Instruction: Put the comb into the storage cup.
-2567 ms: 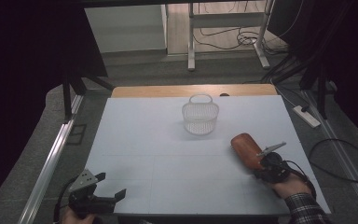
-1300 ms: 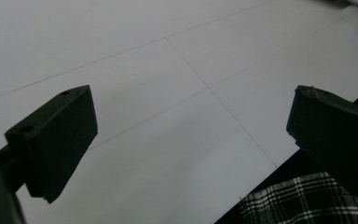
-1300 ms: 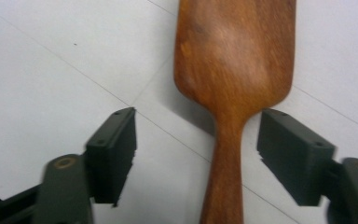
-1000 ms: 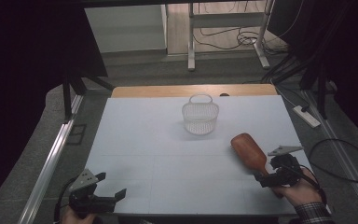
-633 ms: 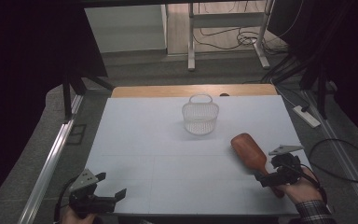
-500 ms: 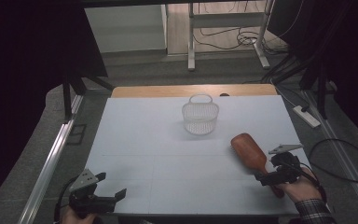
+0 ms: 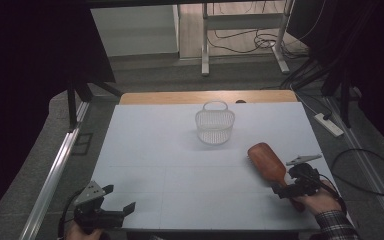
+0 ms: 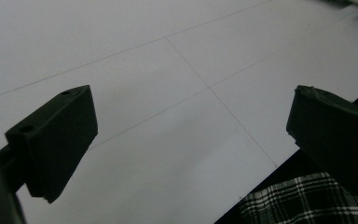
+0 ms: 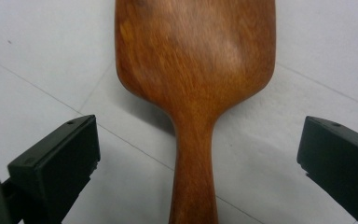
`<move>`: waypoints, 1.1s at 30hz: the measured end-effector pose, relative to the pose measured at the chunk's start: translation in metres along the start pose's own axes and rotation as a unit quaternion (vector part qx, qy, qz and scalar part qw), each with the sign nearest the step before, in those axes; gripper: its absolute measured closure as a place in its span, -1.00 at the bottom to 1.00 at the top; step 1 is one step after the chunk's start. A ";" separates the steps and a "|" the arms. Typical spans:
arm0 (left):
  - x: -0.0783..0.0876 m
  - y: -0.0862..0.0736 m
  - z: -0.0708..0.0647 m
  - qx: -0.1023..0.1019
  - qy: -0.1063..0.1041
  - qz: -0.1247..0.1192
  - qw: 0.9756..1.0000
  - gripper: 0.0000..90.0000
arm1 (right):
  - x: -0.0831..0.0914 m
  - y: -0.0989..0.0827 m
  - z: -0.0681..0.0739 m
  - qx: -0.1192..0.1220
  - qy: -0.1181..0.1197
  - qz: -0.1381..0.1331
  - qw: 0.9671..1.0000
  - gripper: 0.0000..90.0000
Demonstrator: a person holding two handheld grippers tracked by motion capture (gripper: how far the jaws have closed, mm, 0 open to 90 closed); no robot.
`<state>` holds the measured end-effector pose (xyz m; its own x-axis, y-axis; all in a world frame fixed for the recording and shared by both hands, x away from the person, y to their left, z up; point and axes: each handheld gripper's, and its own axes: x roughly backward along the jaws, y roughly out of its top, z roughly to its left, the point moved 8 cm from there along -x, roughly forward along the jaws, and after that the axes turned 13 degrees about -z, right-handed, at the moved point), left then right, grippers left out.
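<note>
A flat, paddle-shaped brown wooden hairbrush (image 7: 267, 162) lies back-up on the pale grey worktop (image 7: 170, 165), toward its right side, with the broad head pointing away from the person and the handle running back toward the near right corner. The right gripper (image 7: 300, 182) sits low over that handle; in the right gripper view its two black jaws stand wide apart, one on either side of the hairbrush (image 9: 193, 93) handle, with clear worktop between each jaw and the wood, so nothing is clamped. A hand in a plaid sleeve (image 7: 335, 225) holds this gripper from the near edge. Farther back, near the middle of the worktop and well apart from the hairbrush, stands a small white wire-mesh basket (image 7: 215, 125) with a looped handle, upright. The left gripper (image 7: 102, 210) rests at the near left corner of the worktop, well apart from both things; the left gripper view shows its jaws spread wide over bare worktop (image 8: 168, 93) with nothing between them, and a patch of plaid cloth (image 8: 303, 200) just past the worktop's edge.
</note>
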<state>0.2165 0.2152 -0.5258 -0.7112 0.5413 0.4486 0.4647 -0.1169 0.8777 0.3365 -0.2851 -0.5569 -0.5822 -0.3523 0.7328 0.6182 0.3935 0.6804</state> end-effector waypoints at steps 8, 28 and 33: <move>0.000 0.000 0.000 -0.001 -0.001 0.000 1.000 -0.94 | -0.007 -0.006 -0.003 -0.008 -0.004 0.023 1.000 -1.00; 0.000 0.000 0.000 -0.001 -0.001 0.001 1.000 -0.94 | -0.006 -0.005 -0.001 0.004 0.002 0.032 0.999 -0.07; 0.000 0.000 0.000 -0.001 -0.001 0.002 1.000 -0.94 | -0.006 -0.004 0.001 0.002 0.014 0.037 0.999 0.31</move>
<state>0.2165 0.2149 -0.5261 -0.7082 0.5432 0.4510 0.4659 -0.1204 0.8766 0.3372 -0.2842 -0.5640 -0.5200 -0.3449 0.7815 0.6576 0.4223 0.6239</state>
